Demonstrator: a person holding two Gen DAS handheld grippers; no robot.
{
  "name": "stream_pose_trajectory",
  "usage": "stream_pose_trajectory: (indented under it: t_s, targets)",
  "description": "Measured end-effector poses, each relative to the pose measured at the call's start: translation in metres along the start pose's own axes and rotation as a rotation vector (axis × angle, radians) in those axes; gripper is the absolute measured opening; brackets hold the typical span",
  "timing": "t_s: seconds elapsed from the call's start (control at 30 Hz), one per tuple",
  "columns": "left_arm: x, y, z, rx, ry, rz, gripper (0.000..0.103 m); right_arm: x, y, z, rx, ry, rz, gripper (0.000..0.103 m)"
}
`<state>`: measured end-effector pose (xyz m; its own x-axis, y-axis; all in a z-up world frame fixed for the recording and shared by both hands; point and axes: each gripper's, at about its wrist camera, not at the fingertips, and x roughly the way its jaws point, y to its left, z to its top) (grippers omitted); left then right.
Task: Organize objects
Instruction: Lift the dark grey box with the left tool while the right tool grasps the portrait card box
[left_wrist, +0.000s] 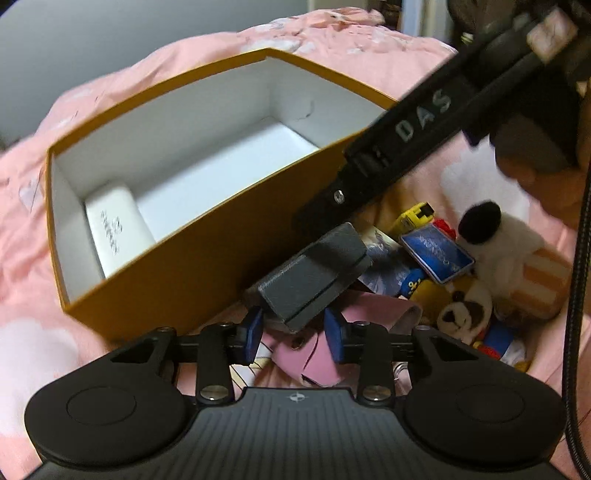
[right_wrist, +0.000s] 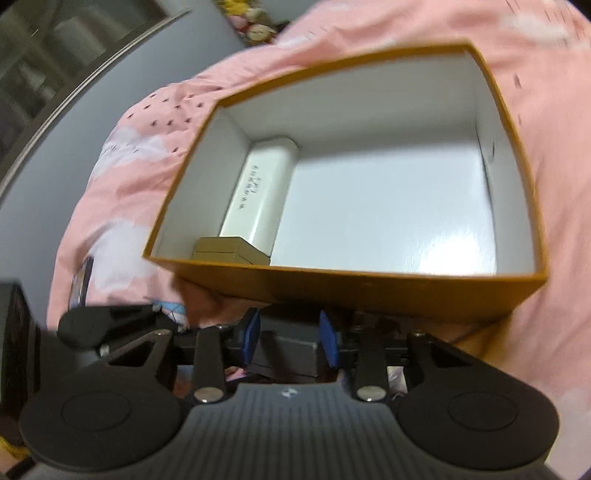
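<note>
A grey case (left_wrist: 314, 273) sits between the blue pads of both tools, just outside the near wall of the orange box (left_wrist: 207, 258) on the pink bed. In the left wrist view its long axis runs up and to the right, toward the toy pile (left_wrist: 469, 291). The left tool (left_wrist: 295, 332) grips the case's near end narrowly; the right tool (right_wrist: 290, 338) looks clamped on it too. Judging by this, it's mid-carry: next comes a lift over the wall, in beside the white case (right_wrist: 258, 192).
</note>
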<state>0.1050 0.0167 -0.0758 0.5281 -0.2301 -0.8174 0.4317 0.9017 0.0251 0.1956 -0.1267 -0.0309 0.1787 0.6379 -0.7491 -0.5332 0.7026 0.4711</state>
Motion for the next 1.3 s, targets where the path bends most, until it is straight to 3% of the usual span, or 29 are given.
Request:
stream_pose_trajectory:
  t_s: [0.1, 0.3, 0.33, 0.5, 0.6, 0.7, 0.83, 1.03, 1.2, 1.3]
  targets:
    - [-0.004, 0.014, -0.001, -0.133, 0.019, -0.071, 0.043, 0.011, -0.012, -0.002, 0.092, 0.045, 0.017, 0.038]
    - [-0.008, 0.059, -0.004, -0.490, 0.079, -0.242, 0.064, 0.020, -0.031, -0.009, 0.236, 0.106, 0.055, 0.038]
    - [-0.007, 0.066, -0.005, -0.544, 0.080, -0.253, 0.069, 0.021, -0.033, -0.010, 0.252, 0.114, 0.057, 0.040]
    - [0.014, 0.090, -0.002, -0.740, 0.139, -0.283, 0.073, 0.030, -0.050, -0.020, 0.379, 0.159, 0.143, 0.041]
    - [0.032, 0.100, -0.010, -0.834, 0.170, -0.283, 0.084, 0.031, -0.052, -0.025, 0.394, 0.156, 0.171, 0.040]
    - [0.038, 0.110, -0.020, -0.921, 0.169, -0.320, 0.084, 0.030, -0.054, -0.029, 0.401, 0.146, 0.198, 0.039]
    - [0.049, 0.114, -0.031, -0.986, 0.204, -0.315, 0.083, 0.040, -0.049, -0.033, 0.418, 0.173, 0.291, 0.033]
    - [0.039, 0.115, -0.035, -1.030, 0.201, -0.339, 0.068, 0.029, -0.036, -0.028, 0.342, 0.140, 0.235, 0.031]
    - [0.020, 0.112, -0.030, -1.013, 0.135, -0.317, 0.055, 0.005, -0.011, -0.014, 0.137, 0.095, 0.040, 0.035]
    - [0.006, 0.109, -0.028, -0.987, 0.098, -0.311, 0.050, 0.000, -0.002, -0.005, 0.033, 0.096, -0.134, 0.051]
